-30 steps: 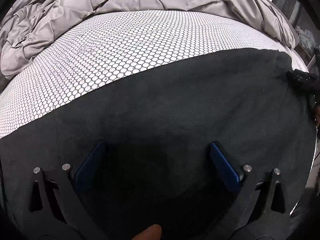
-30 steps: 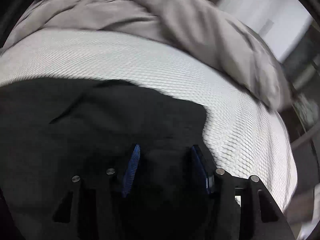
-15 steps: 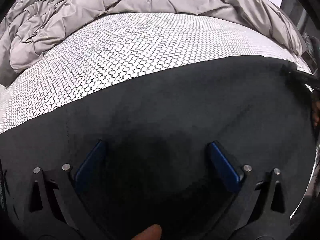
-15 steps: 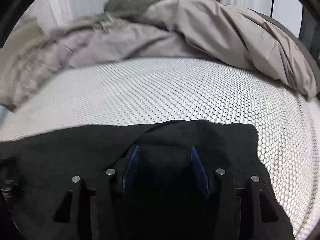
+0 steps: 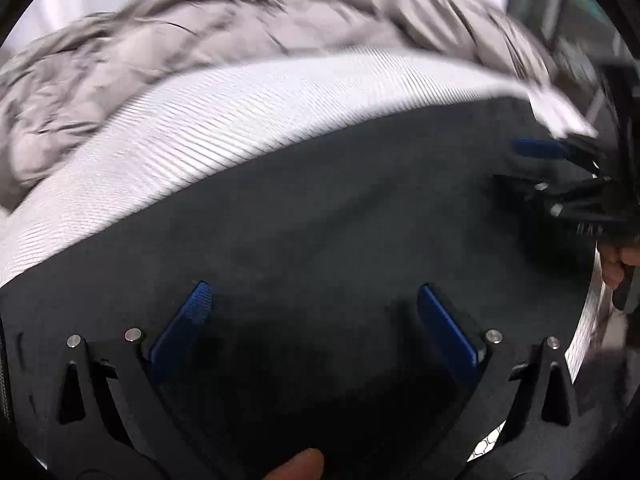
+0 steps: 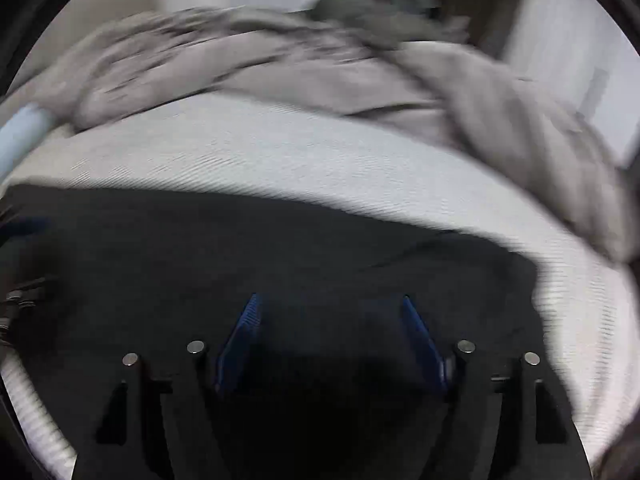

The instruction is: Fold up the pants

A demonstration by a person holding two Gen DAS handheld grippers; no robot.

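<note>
The black pants [image 5: 320, 208] lie flat on the white honeycomb-patterned sheet [image 5: 240, 120] and fill the lower half of both views. My left gripper [image 5: 320, 304] is open wide just above the cloth, with nothing pinched between its blue pads. My right gripper [image 6: 332, 320] hovers over the pants [image 6: 280, 248] near their right edge. Its jaws are opening, and the cloth lies under the pads, not gripped. In the left wrist view the right gripper [image 5: 516, 164] shows blurred at the far right, over the pants' corner.
A crumpled grey duvet [image 5: 200, 48] is heaped along the back of the bed, and the duvet [image 6: 320, 64] shows the same way in the right wrist view. A bare strip of sheet [image 6: 320, 160] lies between it and the pants. A hand [image 5: 618, 264] shows at the right edge.
The right gripper's jaws have spread from a narrow gap to a wide one. Both views have swung and are blurred. The right gripper now reaches further into the left wrist view.
</note>
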